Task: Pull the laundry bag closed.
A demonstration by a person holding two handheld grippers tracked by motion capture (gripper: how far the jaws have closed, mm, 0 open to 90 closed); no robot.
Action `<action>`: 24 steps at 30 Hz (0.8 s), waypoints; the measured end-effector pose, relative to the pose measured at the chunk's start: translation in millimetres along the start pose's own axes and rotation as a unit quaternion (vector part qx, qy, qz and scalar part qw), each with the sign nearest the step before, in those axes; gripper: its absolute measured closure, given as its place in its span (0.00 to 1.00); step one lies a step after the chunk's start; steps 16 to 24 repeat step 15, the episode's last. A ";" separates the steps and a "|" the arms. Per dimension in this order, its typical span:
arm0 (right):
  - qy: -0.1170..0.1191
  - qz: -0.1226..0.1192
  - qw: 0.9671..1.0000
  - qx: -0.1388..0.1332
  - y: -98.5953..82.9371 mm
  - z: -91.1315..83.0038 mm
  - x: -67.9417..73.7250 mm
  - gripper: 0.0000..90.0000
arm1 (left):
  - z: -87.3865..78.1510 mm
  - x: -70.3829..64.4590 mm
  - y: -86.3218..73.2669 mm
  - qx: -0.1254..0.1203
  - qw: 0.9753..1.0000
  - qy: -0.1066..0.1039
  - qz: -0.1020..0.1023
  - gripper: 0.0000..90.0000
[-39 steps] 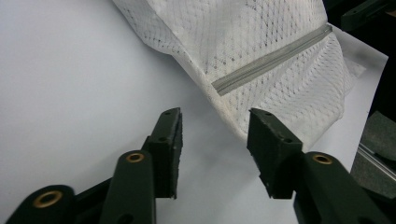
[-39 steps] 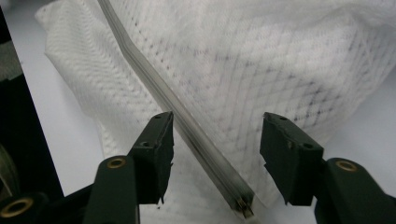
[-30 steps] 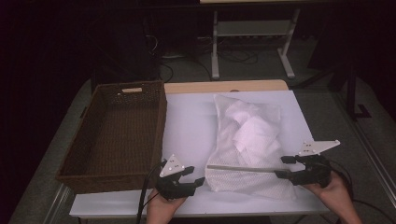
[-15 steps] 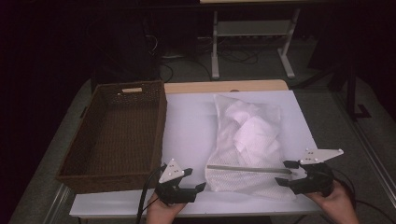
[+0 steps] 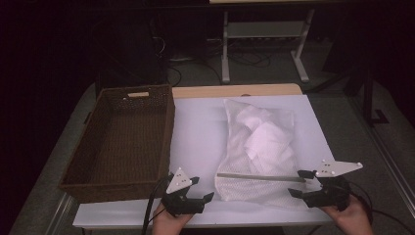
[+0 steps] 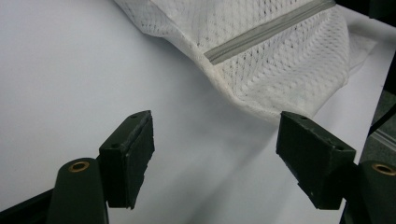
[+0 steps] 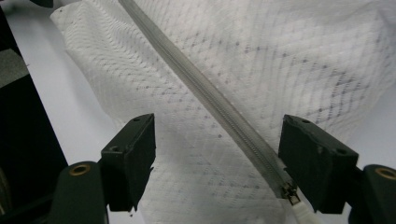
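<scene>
On the white table (image 5: 195, 127), beside the wicker basket (image 5: 122, 142), a mesh laundry bag (image 5: 259, 147) is lying — left gripper (image 5: 198, 188) and right gripper (image 5: 299, 183) are both gaping wide, holding nothing.

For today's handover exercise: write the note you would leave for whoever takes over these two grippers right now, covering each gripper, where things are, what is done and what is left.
Left gripper: open, holding nothing, just off the mesh bag's near left corner.
Right gripper: open, holding nothing, at the right end of the zipper; the zipper pull sits by one of its jaws.
Bag lies flat on the white table, zipped, white cloth inside. Basket stands empty to its left.
Done: both grippers at the bag's near edge.
Left: probably grip the pull, steady the bag, open the zipper.
</scene>
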State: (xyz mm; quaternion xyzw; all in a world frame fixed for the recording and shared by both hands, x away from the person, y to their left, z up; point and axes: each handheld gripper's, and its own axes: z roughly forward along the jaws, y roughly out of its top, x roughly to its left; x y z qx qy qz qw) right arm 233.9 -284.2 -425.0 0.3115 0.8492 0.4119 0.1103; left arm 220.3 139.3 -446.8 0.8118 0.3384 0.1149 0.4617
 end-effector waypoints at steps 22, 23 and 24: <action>0.005 -0.016 1.000 0.004 1.2 4.9 4.5 0.29 | 4.2 -0.9 -0.5 0.005 1.000 -0.004 0.004 0.29; 0.005 -0.016 1.000 0.004 1.2 4.9 4.5 0.29 | 4.2 -0.9 -0.5 0.005 1.000 -0.004 0.004 0.29; 0.005 -0.016 1.000 0.004 1.2 4.9 4.5 0.29 | 4.2 -0.9 -0.5 0.005 1.000 -0.004 0.004 0.29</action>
